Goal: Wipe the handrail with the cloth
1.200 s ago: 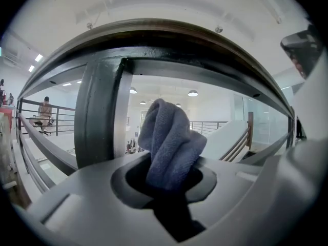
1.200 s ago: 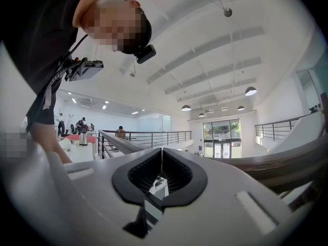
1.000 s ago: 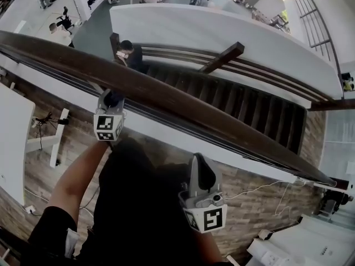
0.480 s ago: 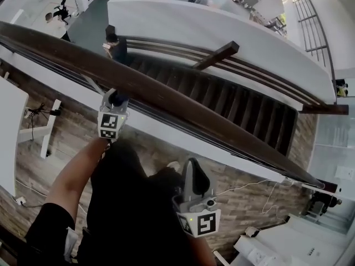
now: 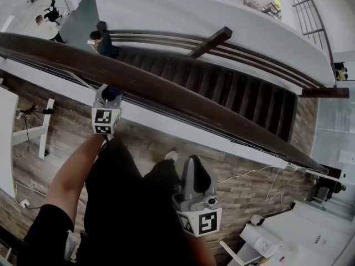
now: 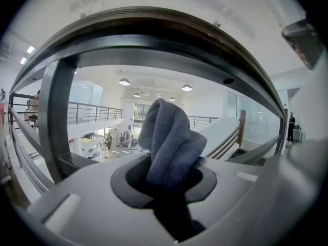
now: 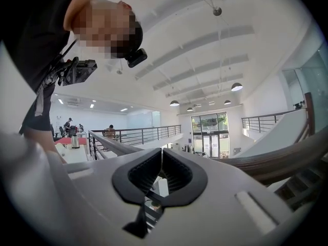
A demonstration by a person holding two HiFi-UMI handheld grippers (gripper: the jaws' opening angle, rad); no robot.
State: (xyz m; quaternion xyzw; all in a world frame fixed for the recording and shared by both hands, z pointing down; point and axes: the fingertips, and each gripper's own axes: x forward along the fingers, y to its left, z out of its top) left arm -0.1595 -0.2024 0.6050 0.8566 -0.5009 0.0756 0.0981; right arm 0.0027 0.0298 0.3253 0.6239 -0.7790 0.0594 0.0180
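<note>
A long dark wooden handrail (image 5: 183,101) runs from upper left to lower right across the head view. My left gripper (image 5: 107,96) is at the rail's near side, shut on a blue-grey cloth (image 6: 169,140) that stands up between its jaws just under the handrail (image 6: 154,27). The cloth (image 5: 112,94) shows as a dark bit against the rail's underside. My right gripper (image 5: 193,168) hangs lower, away from the rail near my body, and is shut with nothing in it (image 7: 162,165).
Beyond the rail a staircase (image 5: 244,101) drops to a lower floor with people and desks. A white balustrade wall (image 5: 222,21) curves behind it. Wood-pattern floor (image 5: 249,187) and cables lie below; a white desk (image 5: 6,143) stands at left.
The view has shifted; my left gripper stays against the rail with the cloth and has slid slightly left along it. The right gripper dropped a little lower.
</note>
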